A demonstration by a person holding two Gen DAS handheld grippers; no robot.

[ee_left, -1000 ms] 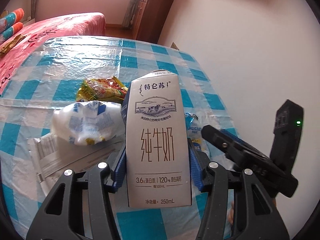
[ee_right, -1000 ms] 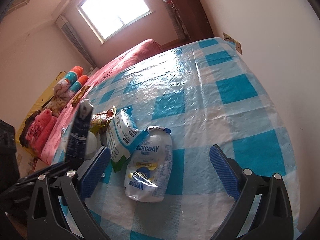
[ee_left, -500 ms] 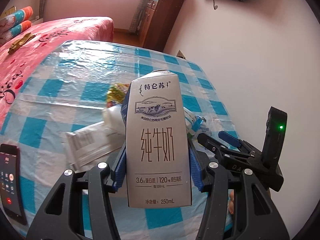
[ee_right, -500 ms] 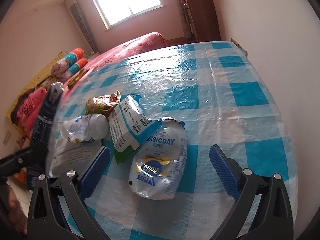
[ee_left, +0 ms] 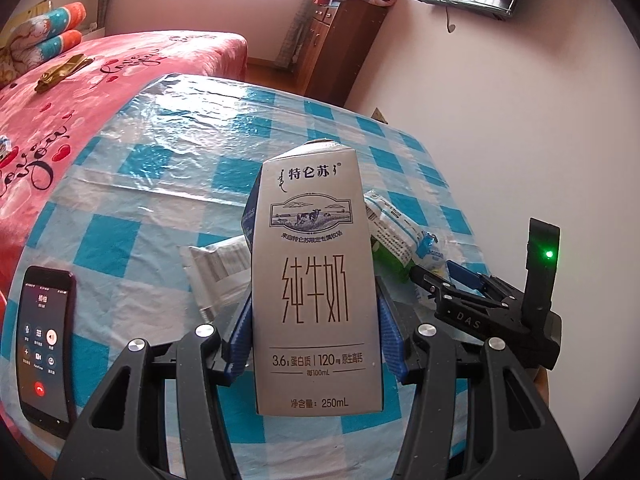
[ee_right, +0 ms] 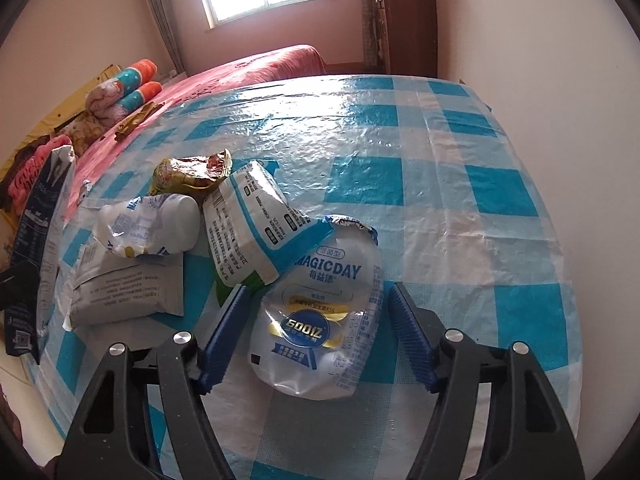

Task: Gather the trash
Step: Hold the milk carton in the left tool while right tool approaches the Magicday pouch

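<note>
The milk carton (ee_left: 316, 280) reads 特仑苏, 纯牛奶, 3.6, 120 and 250mL; the crushed bottle (ee_right: 320, 320) reads MAGICDAY, 每益添 and 600亿; the right gripper (ee_left: 464, 292) body bears DAS.

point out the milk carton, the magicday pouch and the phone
milk carton (ee_left: 316, 292), left wrist view, middle of its printed front face
MAGICDAY pouch (ee_right: 320, 320), right wrist view, blue and gold badge at its centre
phone (ee_left: 44, 340), left wrist view, middle of its lit call screen
</note>
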